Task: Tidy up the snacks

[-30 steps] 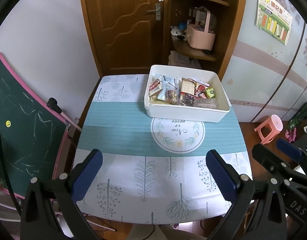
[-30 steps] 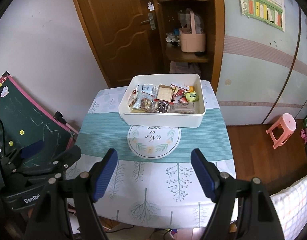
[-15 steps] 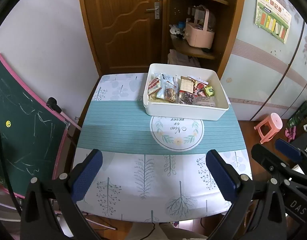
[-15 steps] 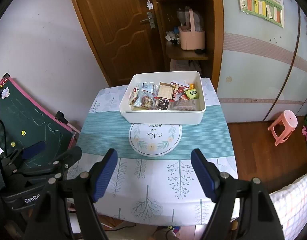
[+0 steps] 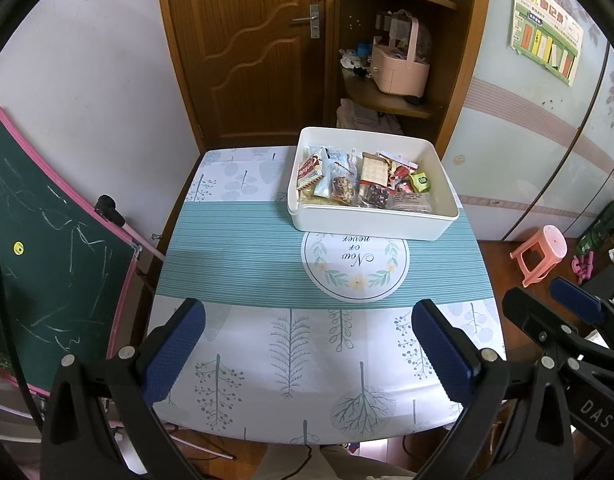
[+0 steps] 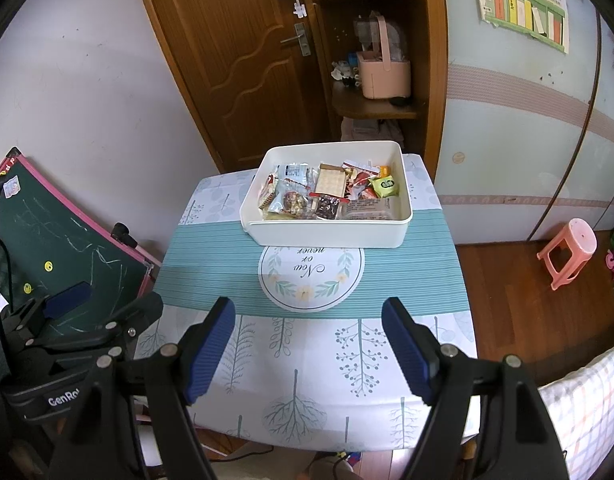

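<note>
A white bin (image 5: 359,222) full of several mixed snack packets (image 5: 363,184) stands at the far right of a small table; it also shows in the right wrist view (image 6: 327,236), with its snack packets (image 6: 327,192). My left gripper (image 5: 307,344) is open and empty, held above the table's near edge. My right gripper (image 6: 309,344) is open and empty too, also above the near edge. Each gripper is far short of the bin. The right gripper shows at the right edge of the left wrist view (image 5: 567,312).
The table wears a teal and white tree-print cloth (image 5: 235,240) with a round emblem (image 5: 355,264). A green chalkboard (image 5: 35,248) leans at the left. A wooden door (image 5: 247,40), a corner shelf with a pink basket (image 5: 399,68) and a pink stool (image 5: 541,252) stand around.
Both grippers have pulled back and up slightly, so the table and bin sit a little farther and lower in view. Both stay open. Nothing on the table has moved.
</note>
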Demonstrator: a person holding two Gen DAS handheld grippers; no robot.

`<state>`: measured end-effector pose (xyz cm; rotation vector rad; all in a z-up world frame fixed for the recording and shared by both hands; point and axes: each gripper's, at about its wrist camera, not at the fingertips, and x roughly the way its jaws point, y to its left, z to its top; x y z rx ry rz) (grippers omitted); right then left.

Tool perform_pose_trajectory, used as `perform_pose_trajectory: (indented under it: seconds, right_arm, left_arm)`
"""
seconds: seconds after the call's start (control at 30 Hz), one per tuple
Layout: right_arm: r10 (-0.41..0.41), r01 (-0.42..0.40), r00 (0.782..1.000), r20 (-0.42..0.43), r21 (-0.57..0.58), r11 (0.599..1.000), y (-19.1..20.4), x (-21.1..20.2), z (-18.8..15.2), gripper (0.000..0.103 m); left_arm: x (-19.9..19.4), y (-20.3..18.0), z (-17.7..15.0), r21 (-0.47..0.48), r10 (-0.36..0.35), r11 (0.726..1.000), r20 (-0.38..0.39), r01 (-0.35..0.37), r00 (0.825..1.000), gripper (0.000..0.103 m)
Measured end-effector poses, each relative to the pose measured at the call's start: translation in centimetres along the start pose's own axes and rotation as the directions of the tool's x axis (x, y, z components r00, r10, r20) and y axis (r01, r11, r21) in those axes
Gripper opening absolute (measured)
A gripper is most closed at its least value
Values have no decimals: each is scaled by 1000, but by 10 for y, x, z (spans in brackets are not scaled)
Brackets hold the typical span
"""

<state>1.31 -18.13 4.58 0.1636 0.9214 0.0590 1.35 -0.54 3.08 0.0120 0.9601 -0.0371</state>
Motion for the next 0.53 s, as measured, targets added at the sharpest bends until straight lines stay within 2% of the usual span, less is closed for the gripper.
perform_pose_trajectory:
  seconds: [0.53]
  right_arm:
    - [-3, 3, 1000, -12, 14, 1000, 0, 7, -4, 76]
  left_arm:
    - [2, 0, -1, 1, -2, 1000, -9, 2, 1000, 103]
